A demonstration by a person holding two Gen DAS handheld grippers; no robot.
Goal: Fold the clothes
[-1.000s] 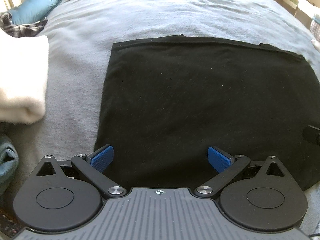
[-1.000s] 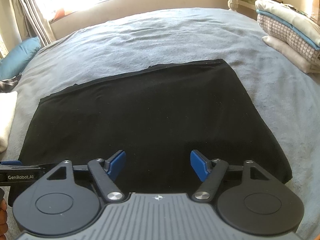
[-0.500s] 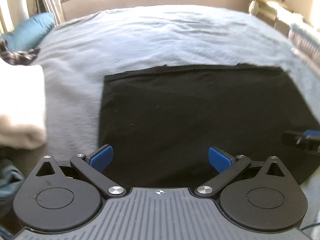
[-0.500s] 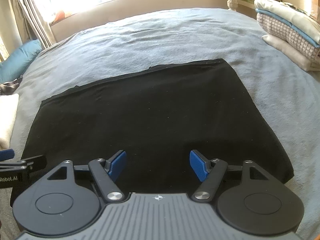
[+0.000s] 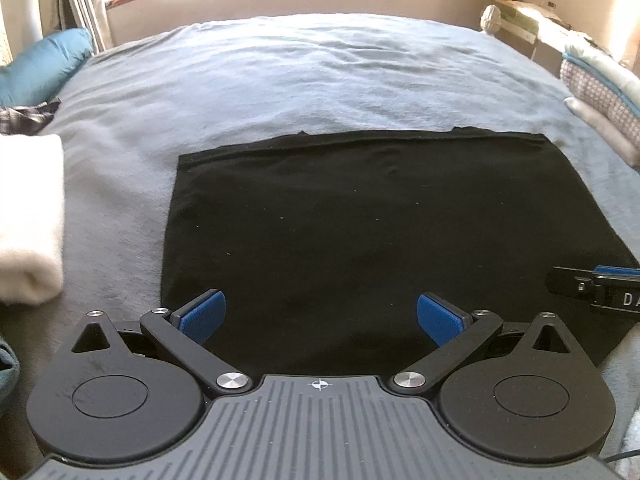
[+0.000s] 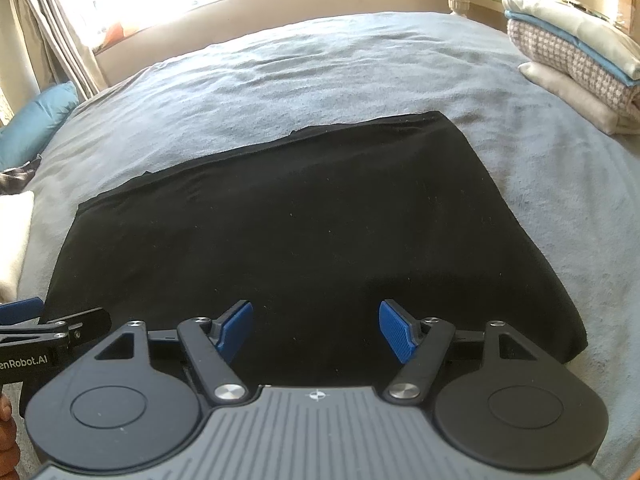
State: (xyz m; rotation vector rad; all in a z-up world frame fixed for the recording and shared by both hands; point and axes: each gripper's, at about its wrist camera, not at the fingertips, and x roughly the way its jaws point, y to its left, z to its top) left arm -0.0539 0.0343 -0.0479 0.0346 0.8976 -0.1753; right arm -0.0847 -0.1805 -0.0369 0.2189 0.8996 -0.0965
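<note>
We see the grey-blue bedspread (image 5: 320, 72) filling both views, and on its near part the black garment (image 5: 360, 232) lies flat, folded into a rough rectangle. A stack of folded clothes (image 6: 576, 56) sits at the bed's right edge, a white folded cloth (image 5: 28, 220) at its left, a teal pillow (image 5: 40, 64) beyond that. Our left gripper (image 5: 320, 316) and right gripper (image 6: 316, 328) hover above the garment's near edge, both spread wide, holding nothing.
</note>
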